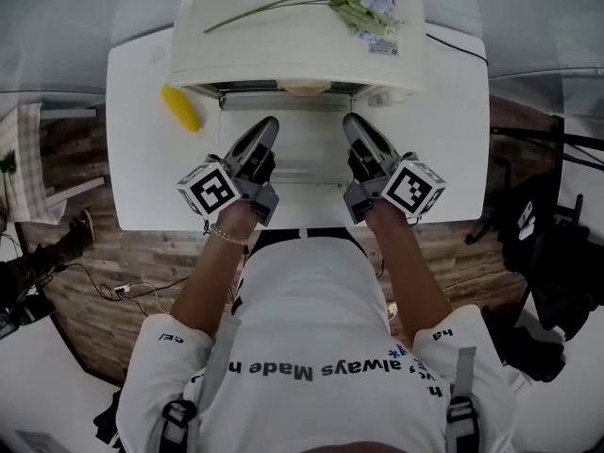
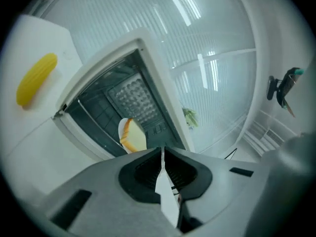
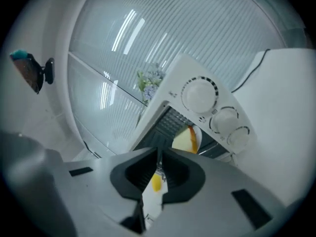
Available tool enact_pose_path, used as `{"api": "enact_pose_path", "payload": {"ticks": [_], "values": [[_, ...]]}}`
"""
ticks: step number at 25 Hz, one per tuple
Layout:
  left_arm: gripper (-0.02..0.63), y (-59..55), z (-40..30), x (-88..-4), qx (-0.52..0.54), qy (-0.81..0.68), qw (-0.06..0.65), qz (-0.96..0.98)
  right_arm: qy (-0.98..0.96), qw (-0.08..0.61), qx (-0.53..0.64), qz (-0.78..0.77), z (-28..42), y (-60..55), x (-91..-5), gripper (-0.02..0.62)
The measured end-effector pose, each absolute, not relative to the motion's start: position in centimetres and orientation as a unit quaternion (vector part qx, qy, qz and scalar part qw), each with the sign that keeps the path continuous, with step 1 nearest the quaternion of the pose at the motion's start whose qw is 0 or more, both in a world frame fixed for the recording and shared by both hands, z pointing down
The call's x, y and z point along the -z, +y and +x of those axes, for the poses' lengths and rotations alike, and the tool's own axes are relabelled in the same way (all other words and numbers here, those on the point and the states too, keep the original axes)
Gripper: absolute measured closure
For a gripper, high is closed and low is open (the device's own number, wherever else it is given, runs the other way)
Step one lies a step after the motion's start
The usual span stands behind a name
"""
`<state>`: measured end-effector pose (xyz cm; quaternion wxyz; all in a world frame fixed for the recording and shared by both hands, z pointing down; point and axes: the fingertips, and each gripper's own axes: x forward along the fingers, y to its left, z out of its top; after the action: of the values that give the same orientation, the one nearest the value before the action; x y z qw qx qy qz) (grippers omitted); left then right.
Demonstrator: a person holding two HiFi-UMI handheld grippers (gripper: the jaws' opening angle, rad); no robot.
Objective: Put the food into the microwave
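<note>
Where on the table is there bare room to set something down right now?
Bare: the table has a right strip beside the microwave, and a left patch in front of the yellow corn. Crowded: the middle, where left tongs and right tongs hang over the open door.

Right gripper [image 3: 158, 154] jaws closed together, empty. Ahead, open microwave [image 3: 173, 90], bread slice [image 3: 182, 141] on plate [image 3: 198, 131] inside. Flowers [image 3: 149, 83] on its top.
</note>
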<state>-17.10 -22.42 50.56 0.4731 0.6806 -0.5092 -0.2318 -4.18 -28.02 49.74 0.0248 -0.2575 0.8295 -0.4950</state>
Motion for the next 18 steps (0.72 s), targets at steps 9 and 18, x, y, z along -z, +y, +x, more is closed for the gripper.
{"api": "enact_pose_path", "payload": {"ticks": [9, 18], "values": [[0.581, -20.1, -16.1, -42.8, 0.164, -0.529, 0.359, 0.751, 0.907, -0.008, 0.345, -0.243, -3.2, -25.6, -41.9, 0.569], [0.581, -18.0, -14.9, -34.5, 0.155, -0.555, 0.249, 0.779, 0.948, -0.015, 0.203, -0.244, -2.9, -23.0, -33.5, 0.569]]}}
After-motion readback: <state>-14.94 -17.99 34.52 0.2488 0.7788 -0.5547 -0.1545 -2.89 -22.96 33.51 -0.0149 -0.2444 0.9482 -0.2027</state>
